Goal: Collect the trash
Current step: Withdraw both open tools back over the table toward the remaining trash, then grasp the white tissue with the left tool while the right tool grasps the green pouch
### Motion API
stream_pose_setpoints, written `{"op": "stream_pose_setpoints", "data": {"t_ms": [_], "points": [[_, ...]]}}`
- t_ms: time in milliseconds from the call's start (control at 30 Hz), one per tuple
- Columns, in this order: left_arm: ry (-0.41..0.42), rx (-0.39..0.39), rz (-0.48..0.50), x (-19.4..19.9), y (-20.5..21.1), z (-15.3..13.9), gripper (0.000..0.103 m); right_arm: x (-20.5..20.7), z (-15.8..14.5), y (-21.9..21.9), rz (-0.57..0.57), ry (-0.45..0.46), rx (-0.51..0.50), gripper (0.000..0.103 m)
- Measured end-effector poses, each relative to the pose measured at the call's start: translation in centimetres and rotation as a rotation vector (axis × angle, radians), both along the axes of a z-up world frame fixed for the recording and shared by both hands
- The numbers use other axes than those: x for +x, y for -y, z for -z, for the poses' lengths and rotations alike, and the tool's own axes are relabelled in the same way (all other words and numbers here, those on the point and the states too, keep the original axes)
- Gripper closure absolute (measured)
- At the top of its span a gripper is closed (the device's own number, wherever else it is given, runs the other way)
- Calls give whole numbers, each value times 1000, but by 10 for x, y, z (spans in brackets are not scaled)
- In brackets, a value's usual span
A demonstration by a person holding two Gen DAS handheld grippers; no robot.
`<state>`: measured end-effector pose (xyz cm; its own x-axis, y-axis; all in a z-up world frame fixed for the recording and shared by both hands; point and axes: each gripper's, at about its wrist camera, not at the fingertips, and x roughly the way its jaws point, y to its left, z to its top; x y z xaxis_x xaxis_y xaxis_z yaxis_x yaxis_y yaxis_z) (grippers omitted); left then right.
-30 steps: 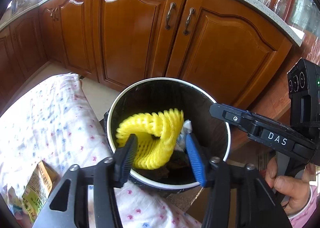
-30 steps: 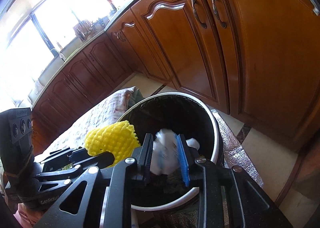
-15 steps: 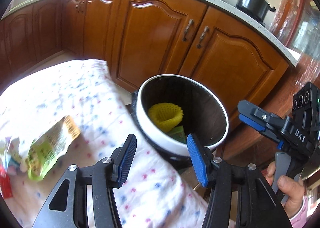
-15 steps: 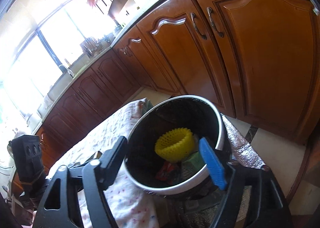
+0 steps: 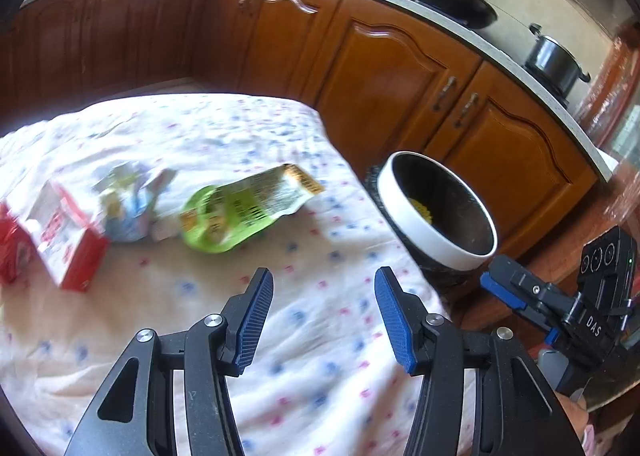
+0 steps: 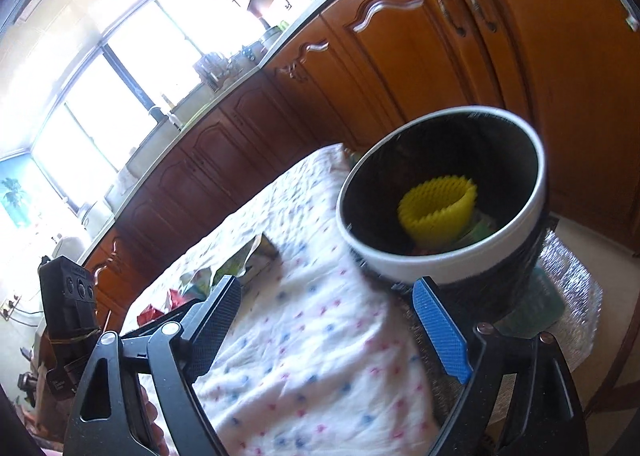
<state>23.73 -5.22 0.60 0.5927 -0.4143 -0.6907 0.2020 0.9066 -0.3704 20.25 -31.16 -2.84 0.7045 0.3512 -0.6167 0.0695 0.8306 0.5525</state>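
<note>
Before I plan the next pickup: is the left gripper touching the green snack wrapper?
Apart. The left wrist view shows the left gripper open and empty, with bare dotted tablecloth between its fingertips and the green snack wrapper.

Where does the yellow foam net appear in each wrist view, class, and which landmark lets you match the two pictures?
Left wrist: yellow foam net is a small patch right of centre, mostly hidden by the near wall of the bin.
Right wrist: the net lies inside the bin, right of centre, in full view.
Shared landmark: the bin's white rim.
</note>
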Motion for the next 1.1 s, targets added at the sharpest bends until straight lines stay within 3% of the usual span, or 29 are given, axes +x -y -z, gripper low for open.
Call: {"op": "stream_pose_setpoints", "data": {"t_ms": [533,700,867,1100], "points": [[-1,-1,-115,-28,-67,-4,51,12,24,-65,-113,-61,18,14],[11,14,-130,-23,-78,-6,51,22,25,-79,-140,-72,31,14],[30,44,-135,-10,-87,-11,43,38,25,-94,-154,-78,55,14],[45,88,-135,20,-94,-18,41,68,37,-108,-159,-112,170,13]]}}
